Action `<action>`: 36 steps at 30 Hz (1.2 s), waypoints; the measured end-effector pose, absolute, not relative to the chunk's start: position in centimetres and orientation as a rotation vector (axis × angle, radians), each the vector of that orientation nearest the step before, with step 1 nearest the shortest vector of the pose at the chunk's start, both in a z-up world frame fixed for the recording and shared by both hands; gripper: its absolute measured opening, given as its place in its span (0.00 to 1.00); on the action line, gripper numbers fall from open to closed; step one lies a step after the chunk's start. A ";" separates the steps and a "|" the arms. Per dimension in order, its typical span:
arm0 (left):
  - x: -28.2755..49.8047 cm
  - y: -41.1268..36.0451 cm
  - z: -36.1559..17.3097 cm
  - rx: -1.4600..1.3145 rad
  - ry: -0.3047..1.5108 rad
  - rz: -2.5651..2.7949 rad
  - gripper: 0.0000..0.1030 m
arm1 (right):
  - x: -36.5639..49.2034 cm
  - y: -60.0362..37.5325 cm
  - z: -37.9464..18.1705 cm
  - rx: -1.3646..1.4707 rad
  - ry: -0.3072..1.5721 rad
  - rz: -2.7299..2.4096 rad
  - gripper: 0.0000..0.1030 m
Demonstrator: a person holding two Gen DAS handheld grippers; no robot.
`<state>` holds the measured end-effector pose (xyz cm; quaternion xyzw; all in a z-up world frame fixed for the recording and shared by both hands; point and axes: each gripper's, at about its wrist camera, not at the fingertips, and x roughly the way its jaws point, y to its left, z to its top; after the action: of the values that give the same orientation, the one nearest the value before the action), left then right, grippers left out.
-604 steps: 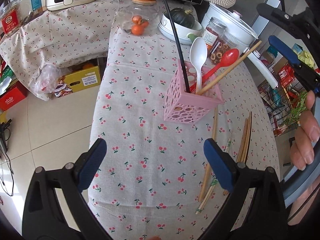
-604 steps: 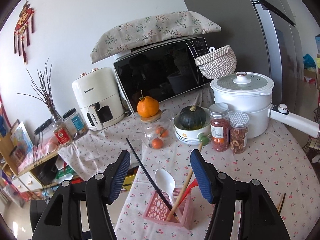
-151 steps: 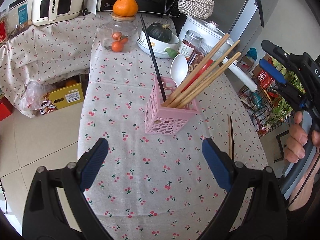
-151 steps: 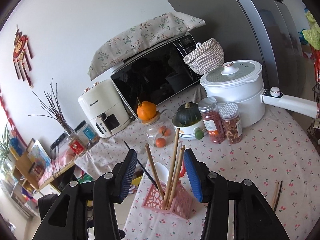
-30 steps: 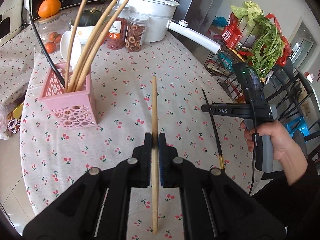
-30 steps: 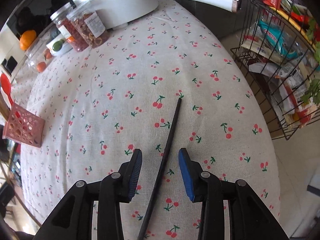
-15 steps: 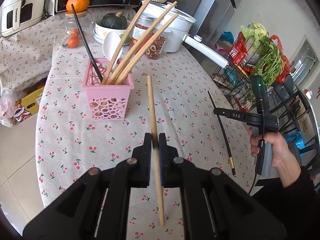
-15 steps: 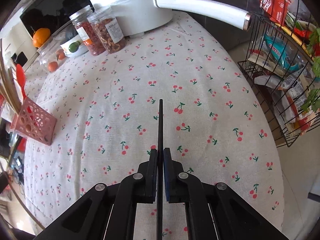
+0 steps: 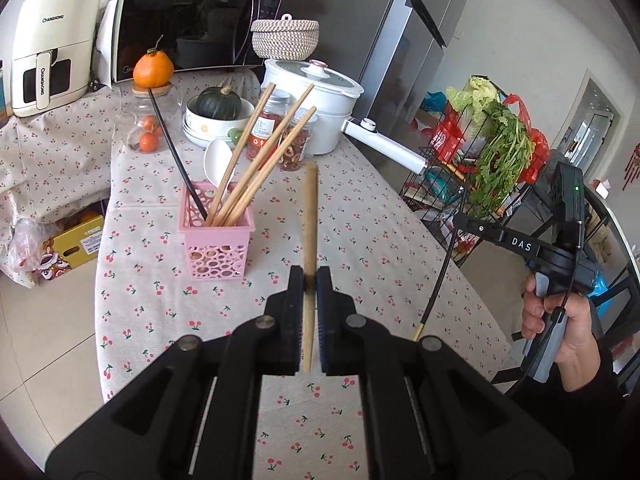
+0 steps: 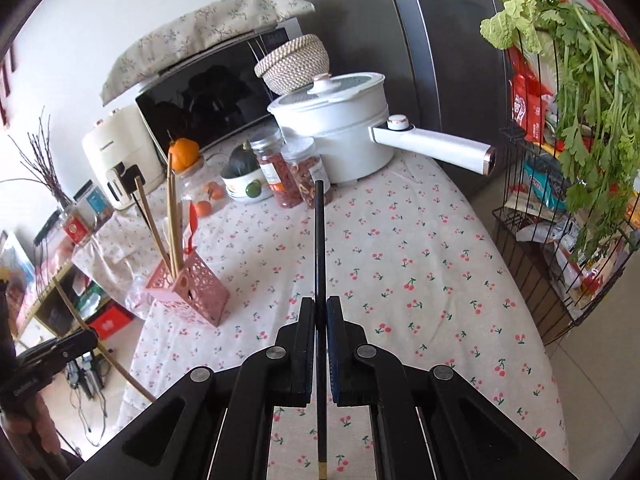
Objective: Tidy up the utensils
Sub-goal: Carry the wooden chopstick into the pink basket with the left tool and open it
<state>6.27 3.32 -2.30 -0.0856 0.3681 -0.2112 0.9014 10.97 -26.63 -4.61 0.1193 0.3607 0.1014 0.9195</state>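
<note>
My left gripper (image 9: 309,280) is shut on a wooden chopstick (image 9: 309,216) that points up and forward above the cherry-print table. Ahead and to the left stands the pink holder (image 9: 216,236), with wooden chopsticks (image 9: 260,156), a black chopstick (image 9: 176,156) and a white spoon (image 9: 218,160) in it. My right gripper (image 10: 318,308) is shut on a black chopstick (image 10: 319,240) lifted off the cloth; from the left wrist it hangs at the right (image 9: 444,264). In the right wrist view the holder (image 10: 188,292) sits far left, and the left gripper's wooden chopstick (image 10: 100,344) crosses below it.
At the table's far end stand a white pot (image 9: 320,104) with a long handle (image 9: 384,144), two jars (image 9: 280,136), a bowl with a squash (image 9: 218,112) and a glass jar of oranges (image 9: 150,124). A wire rack of greens (image 9: 492,160) stands off the right edge.
The right gripper closed on the black chopstick that lay on the cloth and raised it. The left gripper rose and tilted up with its wooden chopstick, bringing the holder nearer the centre.
</note>
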 end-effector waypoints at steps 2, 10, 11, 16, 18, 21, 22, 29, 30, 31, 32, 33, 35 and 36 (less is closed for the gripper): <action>6.0 3.5 -1.4 -0.187 0.730 -0.437 0.07 | 10.4 -27.0 -3.5 0.263 0.698 0.213 0.06; 6.4 4.7 3.0 -0.209 0.563 -0.379 0.07 | 10.2 -28.2 0.5 0.305 0.574 0.231 0.06; 6.6 5.0 3.4 -0.215 0.539 -0.365 0.07 | 10.1 -28.2 0.9 0.304 0.565 0.232 0.06; 7.3 6.5 5.0 -0.231 0.454 -0.296 0.07 | 10.5 -27.5 1.3 0.291 0.597 0.267 0.06; 7.6 6.8 5.3 -0.226 0.424 -0.266 0.07 | 10.6 -26.9 1.0 0.277 0.631 0.283 0.05; 8.3 7.2 5.4 -0.219 0.396 -0.226 0.07 | 10.6 -26.3 0.5 0.262 0.660 0.302 0.06; 8.5 7.3 5.4 -0.223 0.390 -0.216 0.07 | 10.5 -26.1 0.4 0.257 0.664 0.305 0.06; 11.0 7.9 4.2 -0.219 0.368 -0.138 0.07 | 10.2 -25.1 0.2 0.241 0.674 0.321 0.06; 11.4 7.9 3.9 -0.216 0.373 -0.133 0.07 | 10.2 -24.9 0.1 0.240 0.675 0.323 0.06; 11.8 7.8 3.6 -0.211 0.376 -0.125 0.07 | 10.3 -24.7 0.1 0.240 0.677 0.326 0.06; 12.2 7.7 3.3 -0.204 0.378 -0.118 0.07 | 10.3 -24.6 0.1 0.241 0.677 0.329 0.06; 12.6 7.6 3.0 -0.192 0.377 -0.110 0.07 | 10.4 -24.4 0.1 0.243 0.675 0.331 0.06; 13.3 7.3 2.4 -0.159 0.389 -0.090 0.07 | 10.5 -24.1 0.3 0.246 0.669 0.338 0.06; 13.8 7.2 2.0 -0.149 0.401 -0.085 0.07 | 10.5 -23.8 0.5 0.248 0.665 0.342 0.06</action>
<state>13.76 7.19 2.01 -0.0738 0.1990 -0.0423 0.9763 10.52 -23.83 0.49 0.1207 0.3240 0.1666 0.9234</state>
